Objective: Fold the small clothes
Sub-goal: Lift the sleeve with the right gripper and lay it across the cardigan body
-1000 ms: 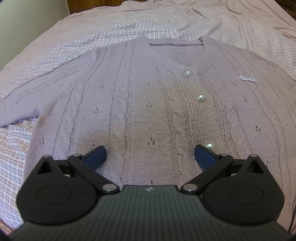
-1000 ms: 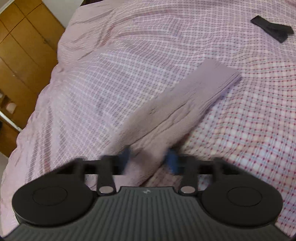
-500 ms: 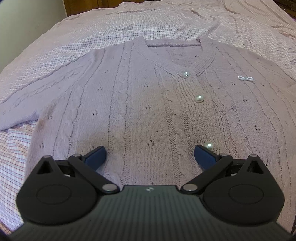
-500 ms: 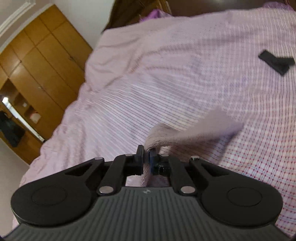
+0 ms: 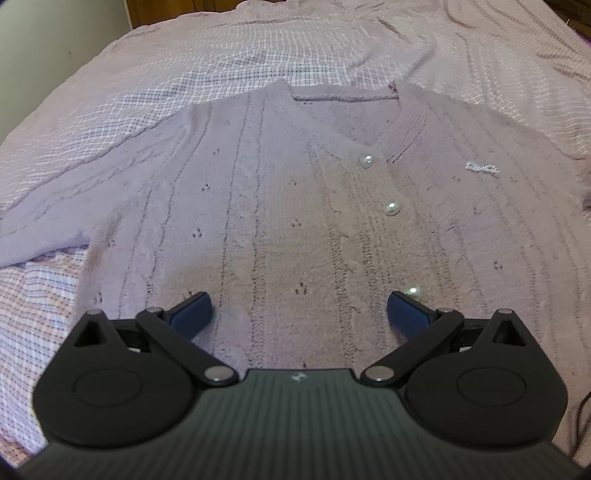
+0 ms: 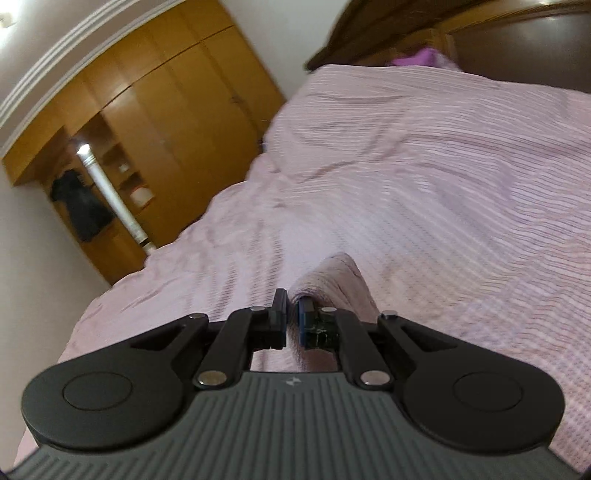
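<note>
A small lilac knitted cardigan (image 5: 280, 206) with pearl buttons (image 5: 391, 209) lies flat, front up, on the checked bedspread (image 5: 207, 62). My left gripper (image 5: 297, 308) hovers over its lower front, jaws wide open with nothing between them. One sleeve (image 5: 44, 229) stretches out to the left. In the right wrist view my right gripper (image 6: 291, 306) is shut on the other sleeve (image 6: 332, 280), lifted above the bed, and the knit bulges up past the pads and hangs to the right. The cuff end is hidden.
The pink checked bedspread (image 6: 424, 166) fills most of both views, with wrinkles toward the head end. A wooden wardrobe (image 6: 155, 110) stands by the wall at the left in the right wrist view, and a dark headboard (image 6: 480, 33) is at the far end.
My right gripper closed on the sleeve, then rose and tilted upward, so the wardrobe and headboard came into view. The left gripper stayed still and open over the cardigan.
</note>
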Tool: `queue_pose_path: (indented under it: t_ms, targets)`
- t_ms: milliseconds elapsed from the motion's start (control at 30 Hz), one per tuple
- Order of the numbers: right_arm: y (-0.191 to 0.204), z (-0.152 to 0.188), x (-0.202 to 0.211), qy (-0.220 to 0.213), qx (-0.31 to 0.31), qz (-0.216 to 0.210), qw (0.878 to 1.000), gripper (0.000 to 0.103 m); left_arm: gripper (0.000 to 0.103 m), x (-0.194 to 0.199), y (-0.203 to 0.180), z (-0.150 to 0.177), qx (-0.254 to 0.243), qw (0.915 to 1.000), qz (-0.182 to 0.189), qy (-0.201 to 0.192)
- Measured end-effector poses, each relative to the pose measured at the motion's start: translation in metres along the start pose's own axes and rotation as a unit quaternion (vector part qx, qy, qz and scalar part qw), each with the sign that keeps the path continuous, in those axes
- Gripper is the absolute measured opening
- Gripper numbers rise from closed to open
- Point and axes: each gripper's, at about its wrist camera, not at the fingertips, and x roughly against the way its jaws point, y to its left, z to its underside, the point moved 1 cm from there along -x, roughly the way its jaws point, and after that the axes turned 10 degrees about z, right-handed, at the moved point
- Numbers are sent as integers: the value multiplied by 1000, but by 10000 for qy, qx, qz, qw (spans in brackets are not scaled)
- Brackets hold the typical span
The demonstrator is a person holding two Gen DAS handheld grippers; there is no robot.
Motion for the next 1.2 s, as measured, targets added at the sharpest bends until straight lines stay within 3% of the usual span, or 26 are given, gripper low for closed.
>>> queue_pose_path:
  t_ms: [133, 833, 1200]
  targets:
    - [36, 10, 17, -49, 131, -316, 9994, 5, 103, 8, 2, -2, 36, 9999, 155, -57]
    - [204, 96, 56, 376, 976, -1450, 9839, 5, 103, 38, 58, -15, 309, 9989, -75, -342]
    - [270, 171, 39, 1100, 1281, -1745, 9701, 5, 103, 41, 92, -14, 454, 9976, -293, -444]
